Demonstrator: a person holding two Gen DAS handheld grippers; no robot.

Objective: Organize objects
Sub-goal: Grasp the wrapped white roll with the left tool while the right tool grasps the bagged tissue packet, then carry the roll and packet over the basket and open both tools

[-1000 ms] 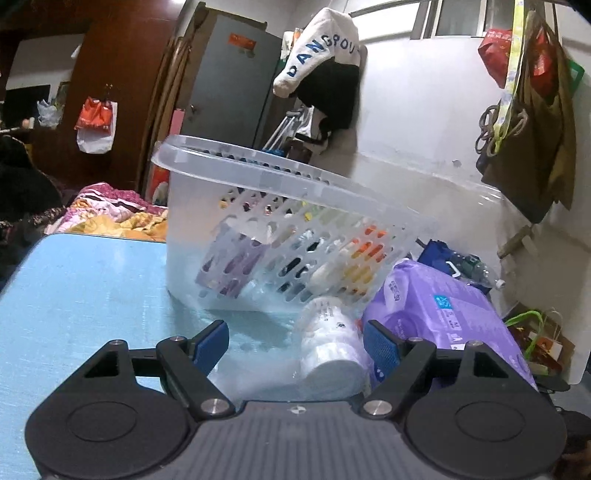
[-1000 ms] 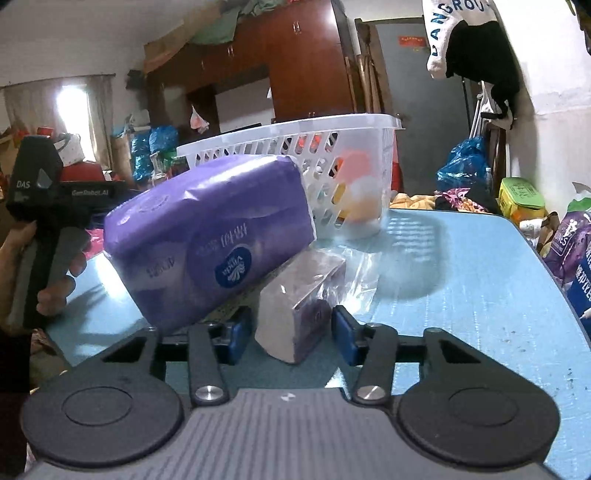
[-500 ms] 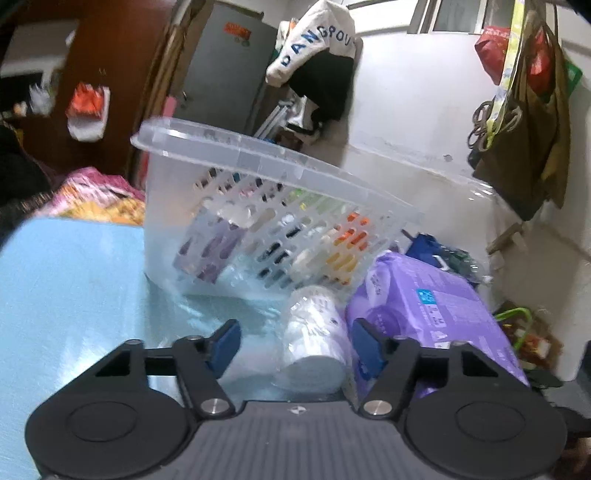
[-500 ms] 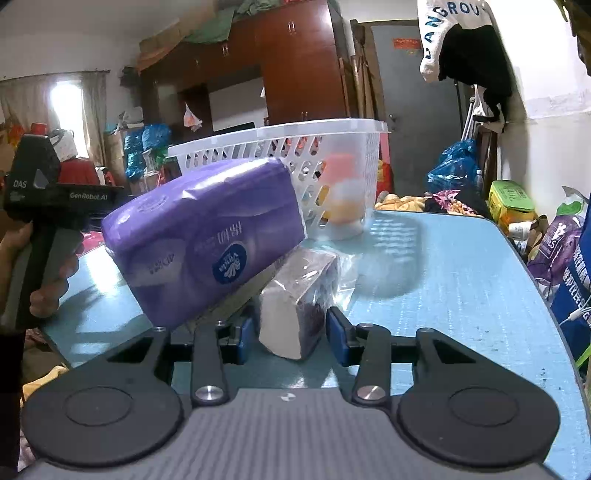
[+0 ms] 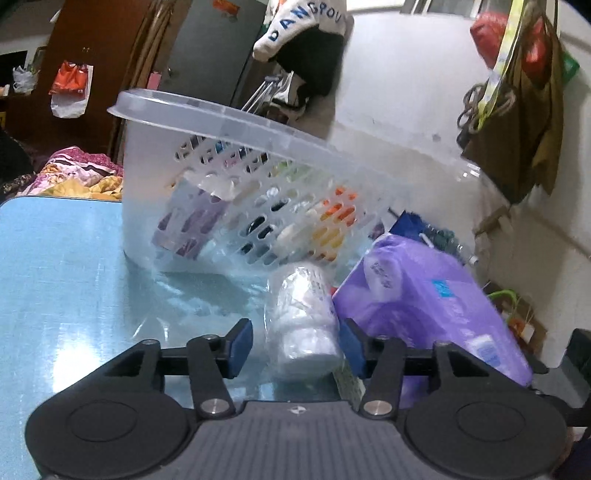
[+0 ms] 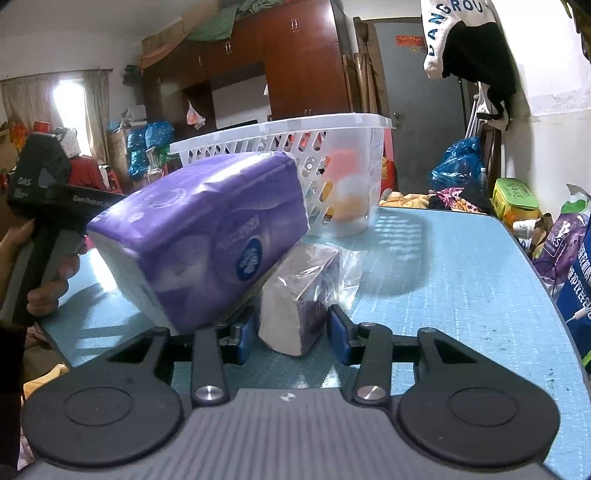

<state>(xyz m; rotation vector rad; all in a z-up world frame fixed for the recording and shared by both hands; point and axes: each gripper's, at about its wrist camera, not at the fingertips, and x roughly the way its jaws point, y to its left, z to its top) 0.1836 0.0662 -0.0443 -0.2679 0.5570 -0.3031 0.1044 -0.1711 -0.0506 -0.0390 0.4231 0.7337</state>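
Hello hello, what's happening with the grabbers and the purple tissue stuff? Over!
Both grippers open: left gripper around plastic-wrapped white roll, right gripper around small bagged purple-and-grey pack. Big purple tissue pack leans over it. White slotted basket behind.

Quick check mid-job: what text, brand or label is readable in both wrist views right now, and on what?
"ANGROU": white-and-black garment hanging on the wall.
"DAS" and "GenRobot": left gripper body.
Purple tissue pack: round blue logo, print too blurred.
Red door sign: too small.
Small wrapped packet: nothing legible.
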